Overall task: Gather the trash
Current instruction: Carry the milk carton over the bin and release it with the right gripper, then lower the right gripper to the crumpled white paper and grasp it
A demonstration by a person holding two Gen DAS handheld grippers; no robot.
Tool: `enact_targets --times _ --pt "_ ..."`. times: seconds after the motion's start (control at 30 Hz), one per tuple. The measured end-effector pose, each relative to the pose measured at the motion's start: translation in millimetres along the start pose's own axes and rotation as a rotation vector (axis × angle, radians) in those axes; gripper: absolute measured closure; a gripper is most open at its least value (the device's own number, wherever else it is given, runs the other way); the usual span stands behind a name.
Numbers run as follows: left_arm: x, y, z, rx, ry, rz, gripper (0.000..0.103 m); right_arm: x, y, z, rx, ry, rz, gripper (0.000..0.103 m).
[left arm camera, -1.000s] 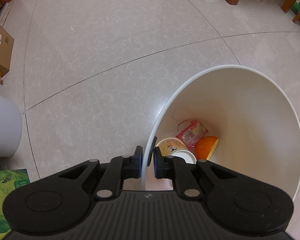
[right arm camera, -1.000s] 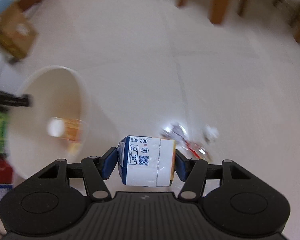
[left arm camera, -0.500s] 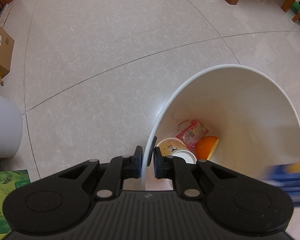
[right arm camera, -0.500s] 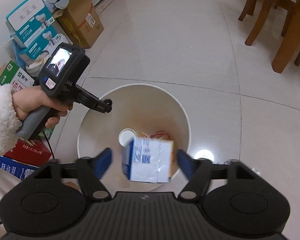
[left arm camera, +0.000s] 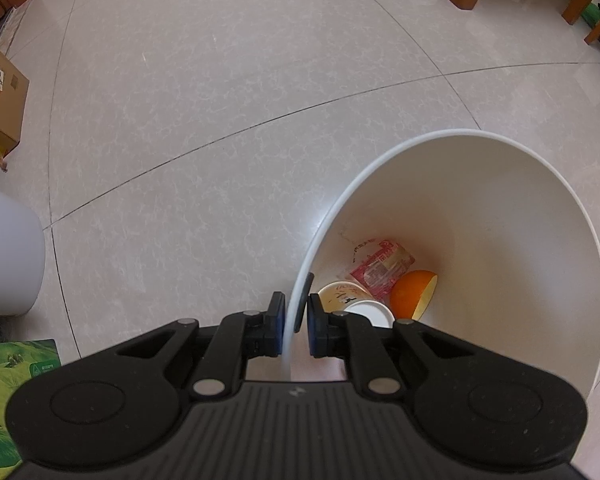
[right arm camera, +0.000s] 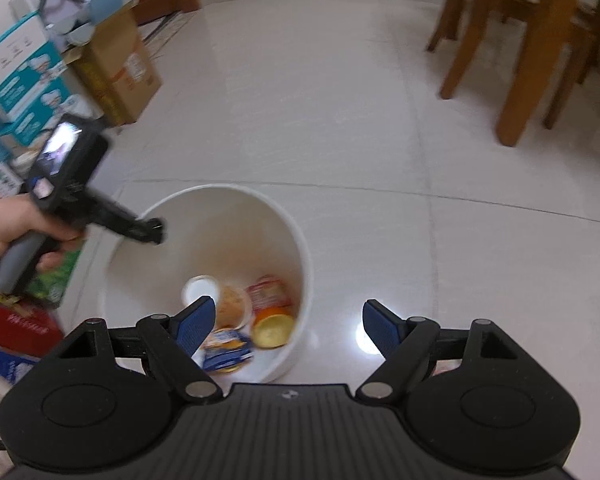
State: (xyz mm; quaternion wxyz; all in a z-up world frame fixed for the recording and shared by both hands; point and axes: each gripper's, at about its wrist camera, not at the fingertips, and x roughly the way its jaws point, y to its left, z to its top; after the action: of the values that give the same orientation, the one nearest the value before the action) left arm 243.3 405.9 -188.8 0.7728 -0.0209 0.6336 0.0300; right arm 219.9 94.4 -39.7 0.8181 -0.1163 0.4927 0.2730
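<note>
Your left hand-held gripper (left arm camera: 296,330) pinches the near rim of the round white plastic bin (left arm camera: 500,216), one blue pad outside the wall and one inside, holding it tilted on the pale tiled floor (left arm camera: 220,100). Your right hand-held gripper (right arm camera: 288,326) hovers above the bin's mouth with its fingers spread wide and nothing between them.

Inside the bin, at the bottom, lie a blue and white drink carton (right arm camera: 228,350), a paper cup with a white lid (right arm camera: 216,296), a red snack wrapper (right arm camera: 268,290) and an orange half (right arm camera: 274,326). The carton rests nearest you, touching the cup and the orange half.

What could go wrong: the bin leans on your left pinch alone. If that grip slips off the thin rim, the bin would likely rock or tip and could spill its contents onto the floor. Swinging the right hand-held gripper away low could also knock the rim.

Compared with half a second ago, the carton was dropping between the opening right fingers; now it sits in the bin. The left pinch on the rim has not changed.
</note>
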Motion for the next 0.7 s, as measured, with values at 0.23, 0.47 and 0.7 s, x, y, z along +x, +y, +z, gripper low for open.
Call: enact_targets --times 0.23,0.47,0.7 --pt "0.0 0.3 -0.1 -0.001 0.000 0.000 0.093 20.2 -54.5 -25.4 0.018 -0.069 -0.120 0.016" --pt "0.2 1.2 -0.5 -0.004 0.001 -0.001 0.093 81.4 -101.5 -61.8 0.105 0.001 -0.141 0.016" --pt "0.1 1.7 -0.2 -0.003 0.001 0.003 0.093 144.9 -111.8 -79.9 0.096 0.084 -0.158 0.016"
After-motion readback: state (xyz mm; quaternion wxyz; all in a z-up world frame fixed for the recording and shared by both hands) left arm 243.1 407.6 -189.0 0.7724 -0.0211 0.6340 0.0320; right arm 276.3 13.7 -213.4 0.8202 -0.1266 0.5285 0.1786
